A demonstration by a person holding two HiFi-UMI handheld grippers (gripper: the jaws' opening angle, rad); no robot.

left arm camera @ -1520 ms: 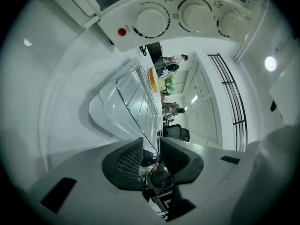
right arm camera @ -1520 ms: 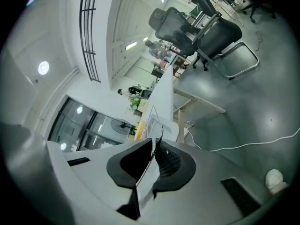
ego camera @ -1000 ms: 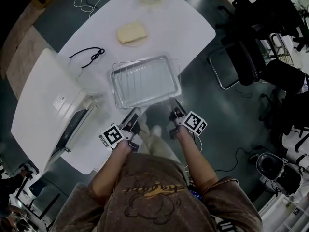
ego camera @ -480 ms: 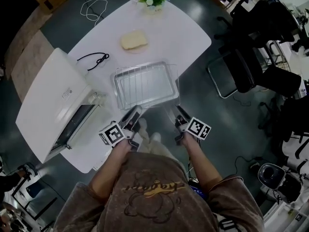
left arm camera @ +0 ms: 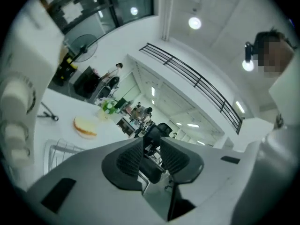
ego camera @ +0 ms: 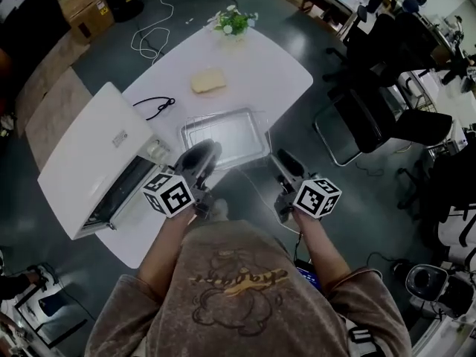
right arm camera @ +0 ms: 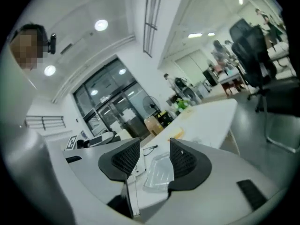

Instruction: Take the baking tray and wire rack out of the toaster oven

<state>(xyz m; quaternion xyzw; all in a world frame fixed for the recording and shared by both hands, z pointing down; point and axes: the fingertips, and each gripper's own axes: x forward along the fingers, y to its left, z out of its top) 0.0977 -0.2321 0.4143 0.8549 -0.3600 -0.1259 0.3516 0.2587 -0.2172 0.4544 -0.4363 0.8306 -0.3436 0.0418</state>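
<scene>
Looking down from the head view, I see the shiny rectangular metal baking tray (ego camera: 236, 141) lying flat on the white oval surface (ego camera: 275, 69). The thin silver wire rack (ego camera: 195, 129) rests in it. Both sit outside the white box-shaped toaster oven (ego camera: 85, 162), which stands just beside the tray's left end with its front door open.

My left gripper (ego camera: 199, 155) hangs in the air over the tray's near left corner. In the left gripper view its jaws (left arm camera: 151, 146) stand a narrow gap apart with nothing between them. A corner of the rack (left arm camera: 61, 149) shows low at the left, off to the side of the jaws.

My right gripper (ego camera: 287, 163) hangs off the tray's near right corner. Its jaws (right arm camera: 154, 149) have just been opening and now stand wide and empty. Through their gap the tray (right arm camera: 159, 172) shows down on the surface, well clear of both pads.

Farther along the surface lie a pale slice of bread (ego camera: 208, 81), a looped black cable (ego camera: 155, 108) and a small green potted plant (ego camera: 236, 22).
</scene>
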